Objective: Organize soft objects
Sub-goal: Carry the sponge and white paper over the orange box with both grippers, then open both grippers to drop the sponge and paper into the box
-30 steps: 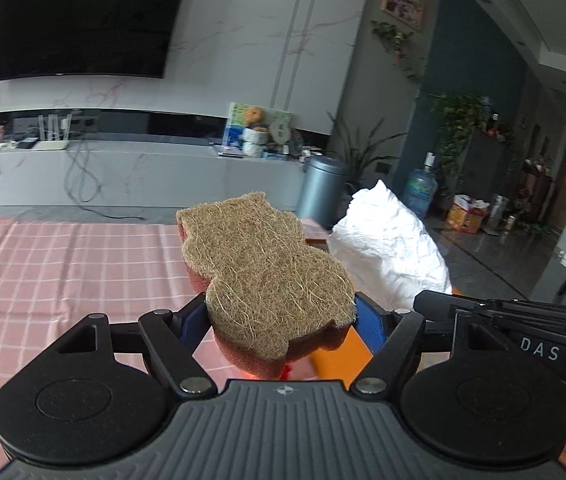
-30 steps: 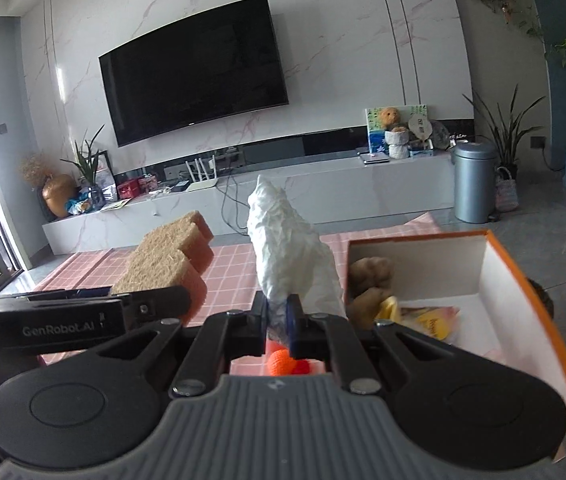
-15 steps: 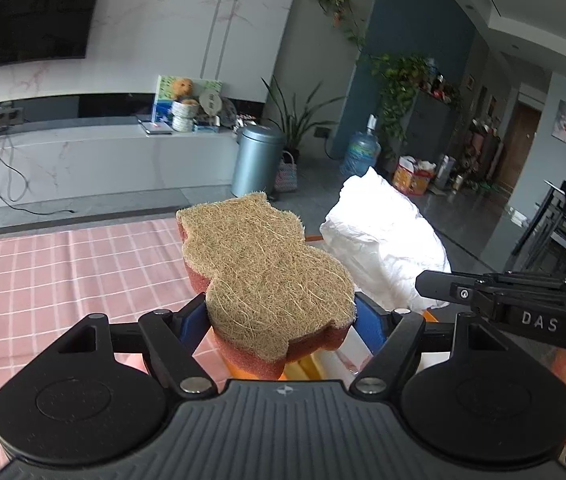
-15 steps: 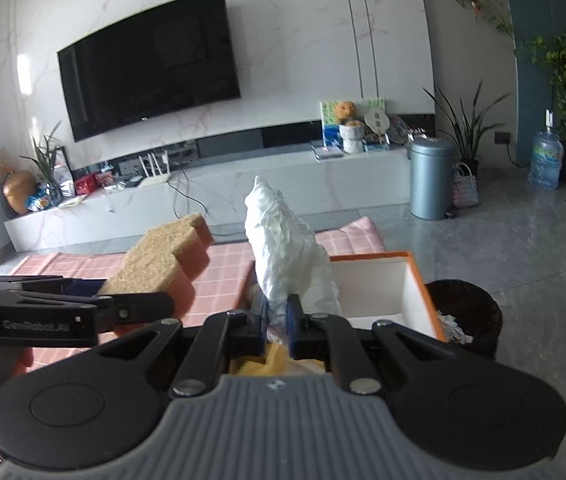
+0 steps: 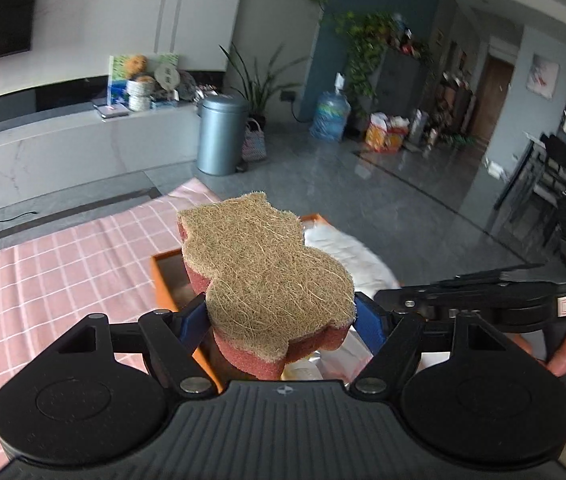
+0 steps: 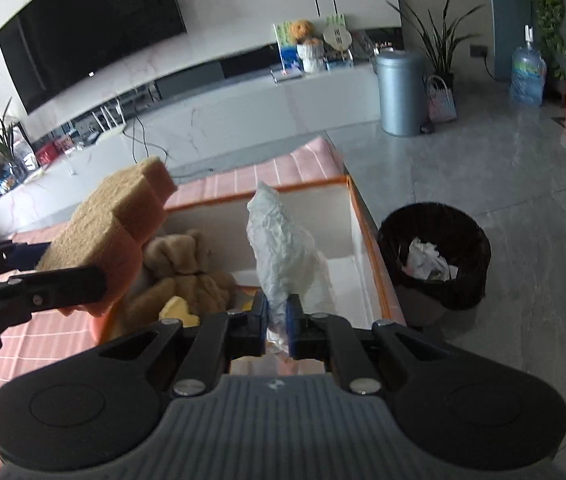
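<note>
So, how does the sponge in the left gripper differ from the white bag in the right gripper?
The sponge is thick, with a brown fibrous top over a reddish base; the white bag is thin, crinkled plastic. The left gripper stands wide around the sponge, while the right gripper is nearly closed on the bag. Both are held over the orange-rimmed box.

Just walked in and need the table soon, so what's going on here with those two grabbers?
A person is sorting soft things into an orange-edged box on the pink checked tablecloth. The left gripper is clamped on a scrubbing sponge, held above the box's edge. The right gripper pinches a crumpled white plastic bag over the box. A teddy bear and something yellow already lie inside. Neither item has been let go yet.
</note>
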Tool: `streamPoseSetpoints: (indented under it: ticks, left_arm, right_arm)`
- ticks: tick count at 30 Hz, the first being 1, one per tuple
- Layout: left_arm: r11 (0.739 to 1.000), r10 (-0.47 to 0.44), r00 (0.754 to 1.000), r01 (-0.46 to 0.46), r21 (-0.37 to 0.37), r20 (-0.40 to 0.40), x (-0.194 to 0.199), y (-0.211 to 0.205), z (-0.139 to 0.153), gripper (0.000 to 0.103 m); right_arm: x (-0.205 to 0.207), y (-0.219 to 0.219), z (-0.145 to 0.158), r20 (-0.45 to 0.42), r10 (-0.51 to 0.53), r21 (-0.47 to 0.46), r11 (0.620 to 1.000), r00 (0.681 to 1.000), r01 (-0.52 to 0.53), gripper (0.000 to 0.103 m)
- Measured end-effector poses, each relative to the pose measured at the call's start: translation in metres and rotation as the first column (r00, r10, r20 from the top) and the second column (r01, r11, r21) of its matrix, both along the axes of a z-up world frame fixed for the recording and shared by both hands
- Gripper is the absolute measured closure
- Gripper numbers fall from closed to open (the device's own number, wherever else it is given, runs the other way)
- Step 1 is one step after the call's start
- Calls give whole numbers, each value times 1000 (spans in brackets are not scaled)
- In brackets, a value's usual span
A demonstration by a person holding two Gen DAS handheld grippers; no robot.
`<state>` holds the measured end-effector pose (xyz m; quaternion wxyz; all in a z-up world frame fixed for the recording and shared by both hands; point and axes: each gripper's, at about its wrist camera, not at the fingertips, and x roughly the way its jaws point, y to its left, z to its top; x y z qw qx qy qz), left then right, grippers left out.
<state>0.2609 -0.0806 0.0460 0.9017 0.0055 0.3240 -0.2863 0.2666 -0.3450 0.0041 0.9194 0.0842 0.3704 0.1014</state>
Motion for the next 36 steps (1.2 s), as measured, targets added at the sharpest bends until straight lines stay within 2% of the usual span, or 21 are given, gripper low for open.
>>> streamPoseSetpoints:
  ticks: [10,11,14,22,28,36]
  left_arm:
    - [990,-88,994,94,103,-64,28,-37,-21,17]
    - [989,-91,993,99,111,-76,29,-41,-23,17]
    - [986,-95,990,108,130,-105,34,-50,-28,17]
    - [978,-100,980,128,165,-171,44,-65,-35,17]
    - [974,-76,979,114,196,-191,43,-78,-46,17]
    - [969,6,968,57,241,-252,44,-73,-65,12]
  right_arm:
    - [33,2,-33,-70,-32,-64,998,997,28,95]
    - [33,2,-34,-62,-28,-81,996,998,23,89]
    - [31,3,-35,-47,-9,-112,994,999,3,86]
    - [6,-6,-23,33,53,-216,975,998,-44,69]
    - [-10,-8,-16,67,73,-232,971,995,-56,70]
    - [-17,-5,-19,69,83,-243,968,994,-64,64]
